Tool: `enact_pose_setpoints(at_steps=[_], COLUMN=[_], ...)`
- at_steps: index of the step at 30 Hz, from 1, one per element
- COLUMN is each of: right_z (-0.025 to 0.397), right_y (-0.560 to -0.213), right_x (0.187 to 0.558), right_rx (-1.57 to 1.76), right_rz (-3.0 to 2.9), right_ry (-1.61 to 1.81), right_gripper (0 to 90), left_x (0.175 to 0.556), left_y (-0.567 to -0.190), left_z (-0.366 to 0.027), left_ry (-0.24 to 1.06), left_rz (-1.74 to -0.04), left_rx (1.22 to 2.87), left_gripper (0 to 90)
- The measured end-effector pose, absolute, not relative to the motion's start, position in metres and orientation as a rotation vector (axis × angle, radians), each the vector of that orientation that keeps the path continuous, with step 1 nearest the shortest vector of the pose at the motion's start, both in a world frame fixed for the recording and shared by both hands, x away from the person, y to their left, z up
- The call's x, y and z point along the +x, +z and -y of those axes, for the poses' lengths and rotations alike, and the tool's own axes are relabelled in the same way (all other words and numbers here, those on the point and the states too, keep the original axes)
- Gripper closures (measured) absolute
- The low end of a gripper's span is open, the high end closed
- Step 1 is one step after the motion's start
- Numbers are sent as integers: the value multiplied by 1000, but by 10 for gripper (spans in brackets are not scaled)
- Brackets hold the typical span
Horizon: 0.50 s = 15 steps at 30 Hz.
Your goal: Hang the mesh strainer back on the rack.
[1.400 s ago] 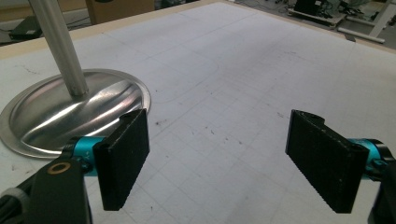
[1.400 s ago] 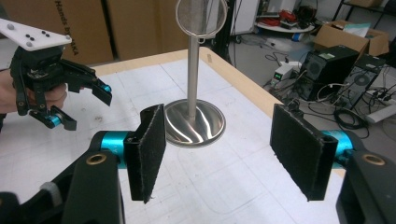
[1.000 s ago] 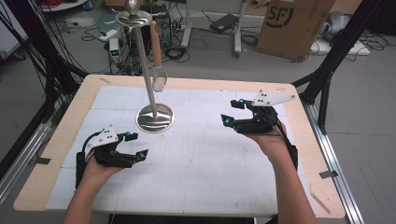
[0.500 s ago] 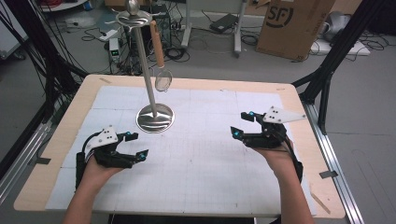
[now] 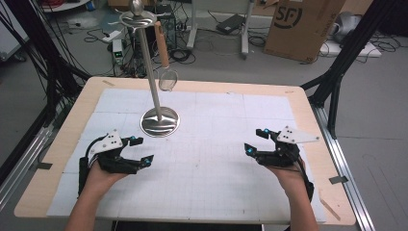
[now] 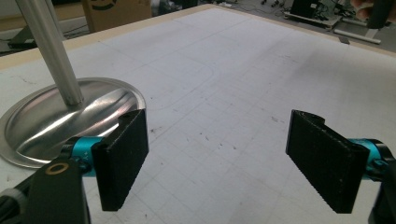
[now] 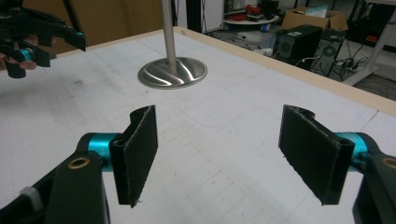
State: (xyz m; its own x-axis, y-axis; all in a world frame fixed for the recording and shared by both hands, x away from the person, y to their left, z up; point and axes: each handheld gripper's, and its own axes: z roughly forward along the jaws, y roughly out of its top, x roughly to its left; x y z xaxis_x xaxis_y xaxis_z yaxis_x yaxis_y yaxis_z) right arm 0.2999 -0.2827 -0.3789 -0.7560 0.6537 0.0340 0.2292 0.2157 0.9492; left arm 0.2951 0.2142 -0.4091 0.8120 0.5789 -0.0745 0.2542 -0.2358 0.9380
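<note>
Right gripper [image 5: 260, 140], high view: pulled back toward lower right, jaws apart, empty. Strainer [image 5: 167, 77] hangs on stand [image 5: 159, 120], upper left; hanging looks done.
Left gripper [image 6: 217, 158], own view: jaws apart, beside stand base.
Right gripper view: jaws wide, stand far off.

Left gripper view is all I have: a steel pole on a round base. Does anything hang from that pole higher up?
Observer: Yes. In the high view a small strainer with a wooden handle hangs from the stand, near its top disc.
Operator: Is my right gripper holding something?
Observer: No. The right gripper has its jaws wide apart with bare mat between them.
Operator: Where is that gripper on the table?
Observer: Near the table's right edge, well clear of the stand's base.
</note>
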Motion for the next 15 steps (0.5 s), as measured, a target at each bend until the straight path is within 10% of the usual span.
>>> enact_pose_setpoints(at_steps=[15], right_z=[293], right_y=[-399], right_x=[289], right_rx=[859], right_rz=[-2105], right_ry=[1541], right_gripper=[240], left_x=[295], left_y=[-410], left_z=[-210], left_ry=[344], left_rz=[-629], left_rx=[1833], left_gripper=[217])
